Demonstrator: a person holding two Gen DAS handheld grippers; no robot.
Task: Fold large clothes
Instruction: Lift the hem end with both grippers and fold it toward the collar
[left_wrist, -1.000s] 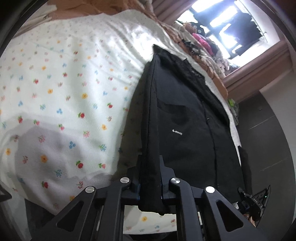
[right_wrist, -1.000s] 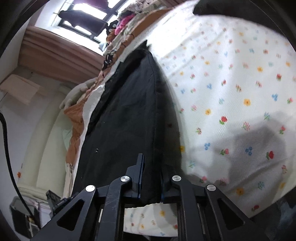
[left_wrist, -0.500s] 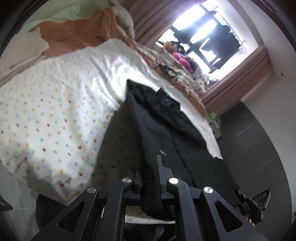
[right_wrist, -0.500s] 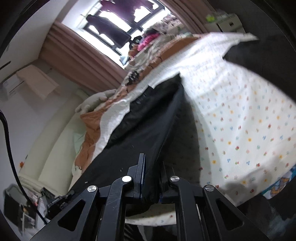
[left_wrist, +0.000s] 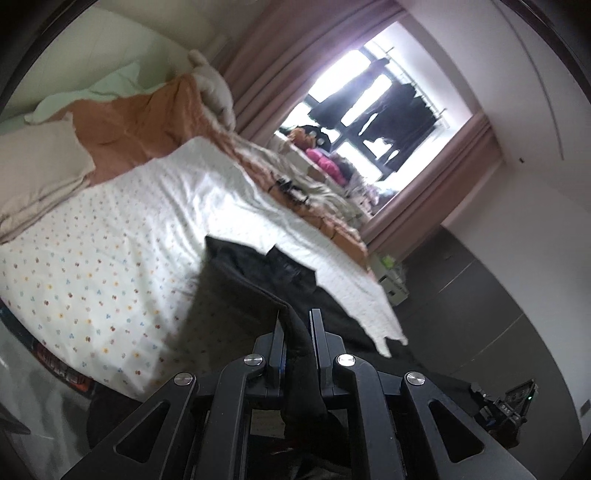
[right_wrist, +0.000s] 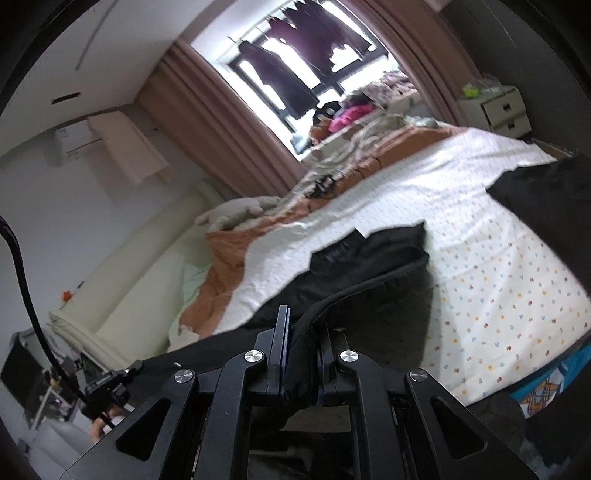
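1. The bed (left_wrist: 122, 236) fills most of both views, covered by a white sheet (right_wrist: 509, 280) dotted with small flowers; an orange blanket (left_wrist: 133, 129) and a pale pillow (left_wrist: 37, 162) lie at its far end.
2. The window (right_wrist: 306, 55) beyond the bed is bright, with dark clothes hanging in it and pink curtains (left_wrist: 280, 62) at its sides.
3. The black shirt (left_wrist: 258, 273) lies lengthwise on the sheet, its far end resting flat on the bed while its near end rises off the sheet toward the camera. In the right wrist view the same shirt (right_wrist: 369, 254) runs up from the bed in a taut fold.
4. The left gripper (left_wrist: 297, 332) is clenched on the shirt's near edge: a thick roll of black cloth sits squeezed between the two fingers (left_wrist: 317, 328) and hangs out below them.
5. The right gripper (right_wrist: 303, 332) is likewise clamped on the shirt's edge, with bunched cloth pinched between its fingers (right_wrist: 282, 325) and a strip of fabric leading away to the right and up to the bed.
6. Between the two grips the hem spans from one gripper to the other, and the far gripper shows small at the lower corner of each view.
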